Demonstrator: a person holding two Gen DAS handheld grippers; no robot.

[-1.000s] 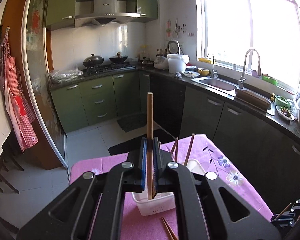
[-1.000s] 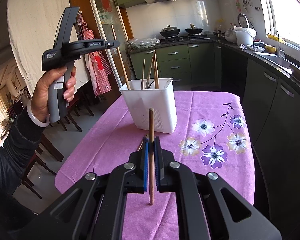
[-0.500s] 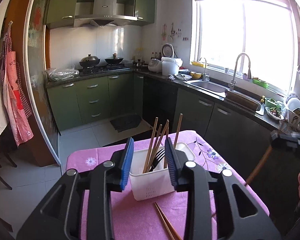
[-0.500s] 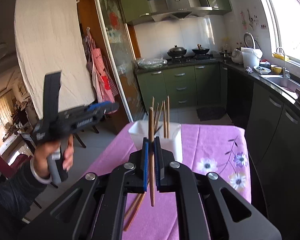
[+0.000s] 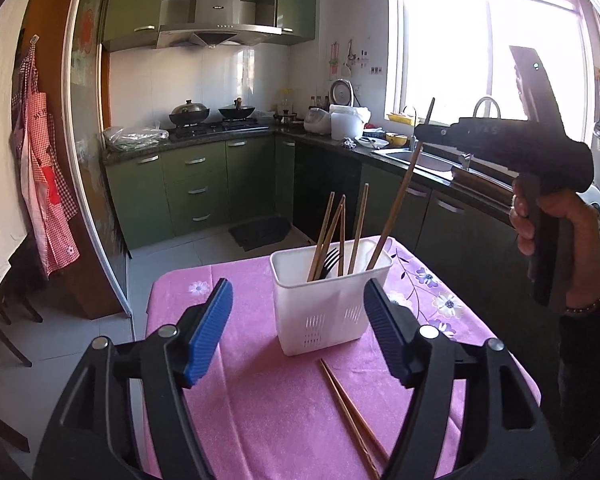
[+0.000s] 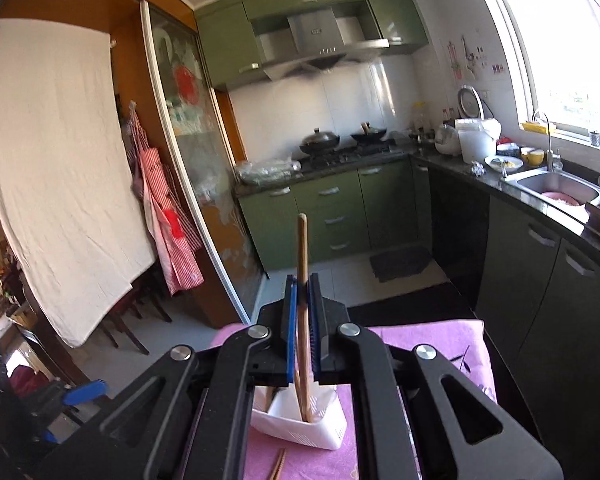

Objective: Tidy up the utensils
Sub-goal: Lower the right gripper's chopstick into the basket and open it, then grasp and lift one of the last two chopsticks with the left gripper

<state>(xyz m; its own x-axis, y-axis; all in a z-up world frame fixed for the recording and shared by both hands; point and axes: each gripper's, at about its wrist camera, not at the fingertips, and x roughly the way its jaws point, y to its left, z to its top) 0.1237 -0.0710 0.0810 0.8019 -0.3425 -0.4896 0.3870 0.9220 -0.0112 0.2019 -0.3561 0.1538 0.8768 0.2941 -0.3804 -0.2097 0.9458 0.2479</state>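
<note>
We see a white plastic utensil holder (image 5: 332,308) with slotted vents near its base, standing upright on the pink flowered worktop (image 5: 260,400). Inside it several wooden chopsticks (image 5: 358,228) lean at different angles beside a black fork (image 5: 330,260). One more chopstick (image 5: 398,200) slants with its lower end inside the holder's right corner and its upper part clamped high. Two loose chopsticks (image 5: 350,404) lie side by side on the cloth just in front of the holder.
</note>
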